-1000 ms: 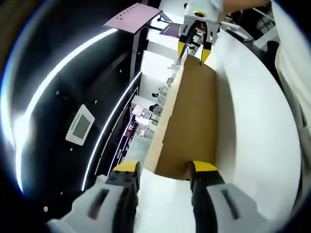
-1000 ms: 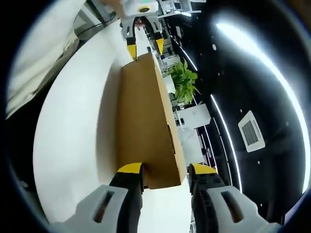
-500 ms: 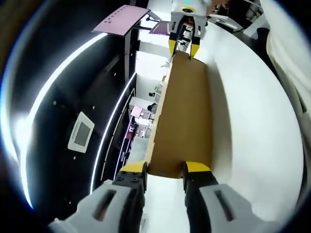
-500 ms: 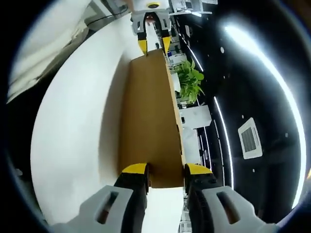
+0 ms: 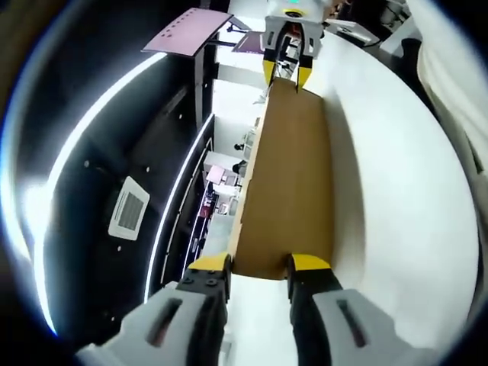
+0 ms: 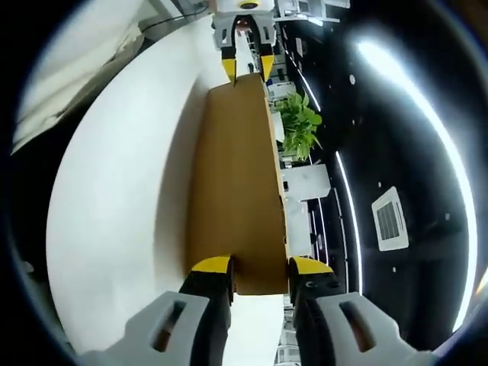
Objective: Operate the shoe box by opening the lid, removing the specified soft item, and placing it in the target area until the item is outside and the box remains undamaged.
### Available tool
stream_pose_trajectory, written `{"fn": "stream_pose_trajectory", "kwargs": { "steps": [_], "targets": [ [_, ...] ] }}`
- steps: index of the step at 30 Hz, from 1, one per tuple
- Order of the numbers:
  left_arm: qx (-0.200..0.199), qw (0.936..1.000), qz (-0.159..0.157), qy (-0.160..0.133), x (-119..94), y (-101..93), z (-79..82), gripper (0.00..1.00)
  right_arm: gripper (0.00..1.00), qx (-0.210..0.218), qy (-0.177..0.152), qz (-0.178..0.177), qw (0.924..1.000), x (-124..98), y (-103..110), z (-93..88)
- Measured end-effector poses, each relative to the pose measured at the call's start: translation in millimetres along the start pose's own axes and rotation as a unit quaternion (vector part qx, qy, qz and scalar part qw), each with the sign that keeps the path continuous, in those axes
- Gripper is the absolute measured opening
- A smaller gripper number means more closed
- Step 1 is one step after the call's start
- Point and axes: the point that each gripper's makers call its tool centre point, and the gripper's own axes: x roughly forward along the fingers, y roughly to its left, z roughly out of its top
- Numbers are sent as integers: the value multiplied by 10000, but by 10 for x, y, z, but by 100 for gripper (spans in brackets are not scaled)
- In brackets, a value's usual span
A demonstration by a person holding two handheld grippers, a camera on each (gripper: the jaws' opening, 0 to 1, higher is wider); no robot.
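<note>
- Since a second ago, both pairs of tongs have narrowed from a spread stance to a pinch on the ends of the shoe box lid [image 5: 286, 175]; in the last half second little has changed beyond a small shift of the views.
- Left tongs [image 5: 259, 264]: yellow-tipped jaws are pressed against the near short end of the brown cardboard lid, one tip at each side of that end. Pinching the lid.
- Right tongs [image 6: 259, 264]: same stance at the opposite short end, with the yellow tips touching the cardboard edge. Pinching the lid.
- In the left gripper view, the right tongs [image 5: 287, 73] appear at the far end of the lid, tips down on its edge.
- In the right gripper view, the left tongs [image 6: 248, 68] appear likewise at the far end.
- The lid runs straight away from each pair of tongs, held between the two pairs, its broad brown face toward the white bench [image 5: 396, 183].
- I cannot tell whether the lid is lifted off the box body; no body or soft item can be made out.
- Bench [image 6: 114, 191] lies to the right of the lid seen from the left tongs, to the left seen from the right tongs.
- A green potted plant [image 6: 299, 126] stands just beyond the lid's right edge in the right gripper view.
- A ceiling vent [image 5: 128, 211] shows to the left of the left tongs.
</note>
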Motion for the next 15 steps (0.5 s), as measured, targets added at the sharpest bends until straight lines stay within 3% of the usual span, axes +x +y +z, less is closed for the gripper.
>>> {"fn": "stream_pose_trajectory", "kwargs": {
  "steps": [15],
  "targets": [
    [86,9997,-214,77,-14,23,0,29,28,14,51,143,9999,-7,-9,-6]
  ]
}}
